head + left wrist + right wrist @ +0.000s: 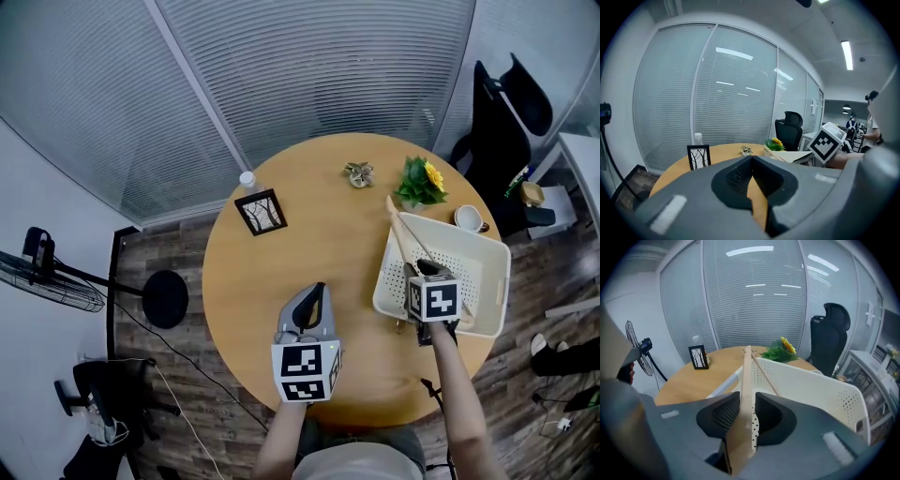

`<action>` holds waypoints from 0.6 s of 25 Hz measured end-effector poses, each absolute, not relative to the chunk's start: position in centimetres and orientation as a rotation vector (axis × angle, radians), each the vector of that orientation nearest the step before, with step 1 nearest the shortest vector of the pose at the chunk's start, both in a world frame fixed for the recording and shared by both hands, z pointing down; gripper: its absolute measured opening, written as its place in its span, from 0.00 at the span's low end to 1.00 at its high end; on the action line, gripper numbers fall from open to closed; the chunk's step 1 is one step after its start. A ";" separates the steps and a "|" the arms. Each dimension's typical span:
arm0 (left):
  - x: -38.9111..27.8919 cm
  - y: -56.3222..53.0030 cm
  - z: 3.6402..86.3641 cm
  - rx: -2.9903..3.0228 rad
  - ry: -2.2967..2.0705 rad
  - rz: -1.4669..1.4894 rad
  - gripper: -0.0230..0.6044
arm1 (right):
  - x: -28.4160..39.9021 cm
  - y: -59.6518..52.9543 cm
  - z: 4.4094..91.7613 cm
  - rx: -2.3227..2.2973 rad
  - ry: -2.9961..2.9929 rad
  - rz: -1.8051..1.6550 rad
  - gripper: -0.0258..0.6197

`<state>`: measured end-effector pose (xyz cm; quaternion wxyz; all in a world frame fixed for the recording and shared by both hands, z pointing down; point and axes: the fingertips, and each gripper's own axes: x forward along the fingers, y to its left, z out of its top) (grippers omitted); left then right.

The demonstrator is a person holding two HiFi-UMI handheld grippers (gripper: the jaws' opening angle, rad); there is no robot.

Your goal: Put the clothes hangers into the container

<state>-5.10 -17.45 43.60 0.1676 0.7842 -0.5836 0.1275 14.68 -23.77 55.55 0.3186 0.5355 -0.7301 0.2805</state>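
White perforated container (494, 281); pale-wood hanger (400, 236); tan table (309, 253); yellow flower (433, 174), green leaves (411, 191); black-framed tree picture (262, 212).

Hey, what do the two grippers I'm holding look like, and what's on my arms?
The left gripper and right gripper both have grey shells, with black ribbed pads that taper to a point. Each carries a white cube printed with black square markers. The forearms are bare. No sleeves or cables show.
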 end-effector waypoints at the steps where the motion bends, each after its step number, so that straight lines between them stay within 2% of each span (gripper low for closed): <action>1: -5.2 -17.5 43.5 2.232 -1.663 0.362 0.04 | 14.8 -23.9 55.1 1.425 -1.928 0.708 0.25; 10: -5.5 -18.0 41.9 2.267 -1.687 0.332 0.04 | 16.5 -24.3 50.2 1.606 -2.019 0.579 0.30; 15: -6.0 -18.3 40.4 2.288 -1.714 0.296 0.04 | 16.7 -23.5 46.3 1.703 -2.134 0.519 0.28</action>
